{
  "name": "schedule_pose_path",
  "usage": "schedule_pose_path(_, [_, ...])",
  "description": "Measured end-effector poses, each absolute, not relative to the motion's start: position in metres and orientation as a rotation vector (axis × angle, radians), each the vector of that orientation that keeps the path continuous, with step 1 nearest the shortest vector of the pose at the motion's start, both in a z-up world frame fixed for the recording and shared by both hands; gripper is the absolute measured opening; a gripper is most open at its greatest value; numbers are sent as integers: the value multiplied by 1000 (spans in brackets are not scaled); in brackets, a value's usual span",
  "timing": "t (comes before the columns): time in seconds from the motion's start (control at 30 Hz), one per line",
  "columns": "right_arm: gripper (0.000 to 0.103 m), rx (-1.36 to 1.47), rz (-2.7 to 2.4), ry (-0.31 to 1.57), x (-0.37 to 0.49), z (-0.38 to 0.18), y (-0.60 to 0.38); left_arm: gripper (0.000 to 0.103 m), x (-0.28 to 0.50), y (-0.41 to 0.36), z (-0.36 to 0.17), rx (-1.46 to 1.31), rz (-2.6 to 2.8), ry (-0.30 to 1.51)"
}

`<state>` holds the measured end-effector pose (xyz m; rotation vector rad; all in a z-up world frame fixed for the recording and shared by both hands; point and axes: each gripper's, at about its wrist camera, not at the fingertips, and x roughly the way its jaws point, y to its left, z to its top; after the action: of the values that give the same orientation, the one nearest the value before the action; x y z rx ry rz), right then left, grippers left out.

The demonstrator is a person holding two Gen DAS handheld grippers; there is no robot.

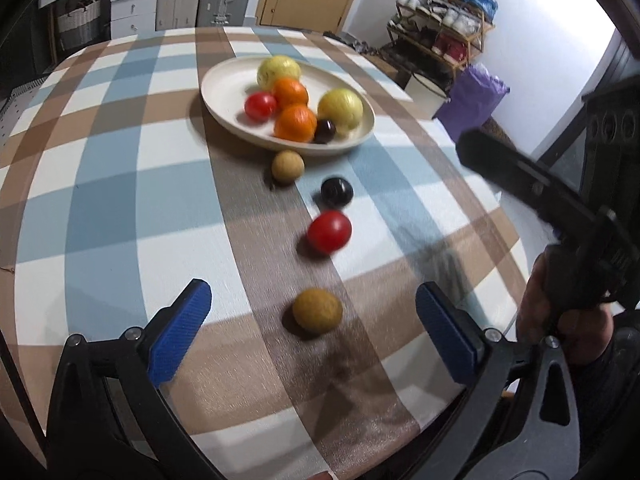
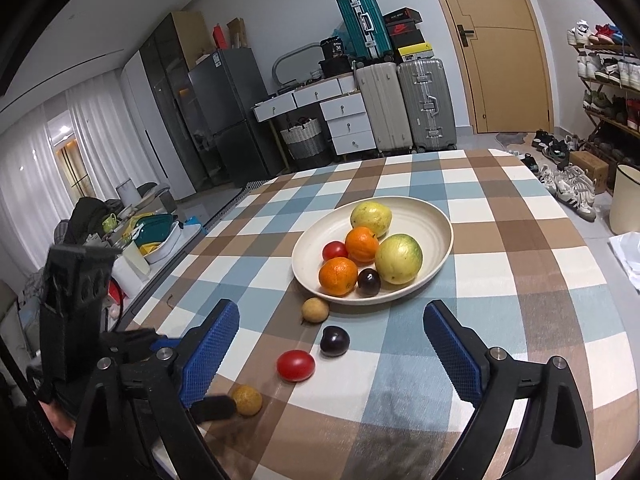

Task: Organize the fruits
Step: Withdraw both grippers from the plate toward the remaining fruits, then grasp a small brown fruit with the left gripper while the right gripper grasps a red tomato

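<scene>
Clearly both grippers hang over the checked tablecloth (image 1: 120,200) with nothing in their grasp. From the left wrist view, the left gripper (image 1: 312,336) has its blue pads (image 1: 180,332) spread wide, and the brown round fruit (image 1: 317,311) lies on the cloth between them, untouched. Up the middle of that frame a row of loose fruit runs toward the plate: a red tomato (image 1: 329,231), a dark plum (image 1: 337,191), then a pale tan fruit (image 1: 287,165) just beside the rim of the white plate (image 1: 224,92). At the right edge this view alone shows the person's hand (image 1: 560,312) around the handle of the right gripper, whose black finger juts in at the upper right.

From the right wrist view, the right gripper (image 2: 332,344) likewise stands wide and bare, and the loose row sits between its fingers in the lower middle. At the lower left of that frame the left gripper's black body shows, one of its fingertips close beside the brown fruit; whether it touches I cannot tell. The plate, in the centre, holds two oranges (image 2: 338,276), two yellow-green fruits (image 2: 399,258), a tomato and a plum. Only this view shows the room behind: a fridge (image 2: 228,112) at upper left, suitcases (image 2: 404,104) in the upper middle and a door (image 2: 500,40) at upper right.
</scene>
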<state>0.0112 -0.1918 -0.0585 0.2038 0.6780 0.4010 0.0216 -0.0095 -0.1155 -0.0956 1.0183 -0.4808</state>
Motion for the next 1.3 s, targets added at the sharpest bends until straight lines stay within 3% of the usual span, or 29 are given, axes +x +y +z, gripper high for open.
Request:
schedule_pose_path(0.3, [95,202,393,692,3,-63,-191,100,14,-13,-130,-62,-461,1045])
schedule_pose_path(0.5, [95,208,386,696,1,-64,-191,77,10,-15,-131,-57,-502,1042])
schedule_pose_path(0.57, [95,204,387,698,1,-65,-190,65,9,-15,-131,-58,-515,1042])
schedule_pose_path(0.73, [95,198,383,706,-1,-67,-189,56,8,-15,-133,-52,-528,1042])
schedule_pose_path(0.93, [95,193,386,730,-1,-72,-185,26,8,-9,-136,-79,-561,1041])
schedule_pose_path(1.3, [95,202,411,805,6,-86,-172,25,8,8,-134,-126,-565,1015])
